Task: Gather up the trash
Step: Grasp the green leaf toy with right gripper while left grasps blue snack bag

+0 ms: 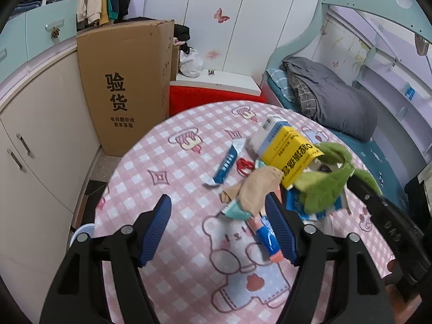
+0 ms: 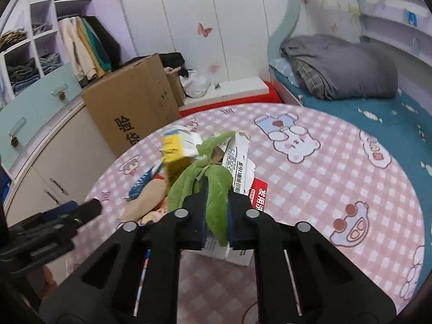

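Green fuzzy cloth [image 2: 216,189]: limp, plush, in strips joined at a knot; sits on top of the trash heap near the middle of the desk [image 2: 337,178], toward its left half in the right wrist view. Long axis runs from the gripper away toward the desk's far edge, strips splaying outward.

Right gripper [image 2: 216,224]: jaws nearly together, clamped on the near end of the green cloth; cloth bulges out between the pads.

Left gripper [image 1: 218,229]: jaws wide apart, nothing between them, hovering over the bear-print cover near the desk's near edge. Its right finger [image 1: 280,229] lies just beside a blue tube [image 1: 267,237] and a beige rag [image 1: 256,189]; contact cannot be told.

Heap also holds a yellow box [image 1: 294,154], a white carton [image 2: 237,162], a blue-white sachet [image 1: 229,162] and a red-labelled pack [image 2: 259,197].
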`<state>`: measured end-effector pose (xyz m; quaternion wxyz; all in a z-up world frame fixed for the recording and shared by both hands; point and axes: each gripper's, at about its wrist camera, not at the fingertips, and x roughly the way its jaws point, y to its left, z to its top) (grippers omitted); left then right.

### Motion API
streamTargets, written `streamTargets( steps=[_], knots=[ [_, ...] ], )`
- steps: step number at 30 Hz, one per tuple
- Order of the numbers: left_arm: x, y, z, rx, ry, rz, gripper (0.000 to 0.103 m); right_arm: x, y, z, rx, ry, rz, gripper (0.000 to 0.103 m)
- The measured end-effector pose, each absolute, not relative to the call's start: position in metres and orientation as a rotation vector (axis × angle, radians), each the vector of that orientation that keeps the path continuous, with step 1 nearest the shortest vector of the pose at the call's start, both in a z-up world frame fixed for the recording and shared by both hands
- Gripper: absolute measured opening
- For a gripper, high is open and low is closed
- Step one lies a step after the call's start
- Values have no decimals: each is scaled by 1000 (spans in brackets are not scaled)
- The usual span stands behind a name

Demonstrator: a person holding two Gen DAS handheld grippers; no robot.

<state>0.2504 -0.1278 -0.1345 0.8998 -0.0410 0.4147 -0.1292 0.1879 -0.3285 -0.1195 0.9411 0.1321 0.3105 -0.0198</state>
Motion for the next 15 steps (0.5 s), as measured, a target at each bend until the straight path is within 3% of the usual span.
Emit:
streamTargets(
  steps=[12,15],
  knots=[
    [243,-170,-185,-143,1009,-327,71,170,-333,-129,282,638,-16,10],
    [248,-178,-187,-126,978,-295,71,168,-336,-131,287,640,-9,10]
  ],
)
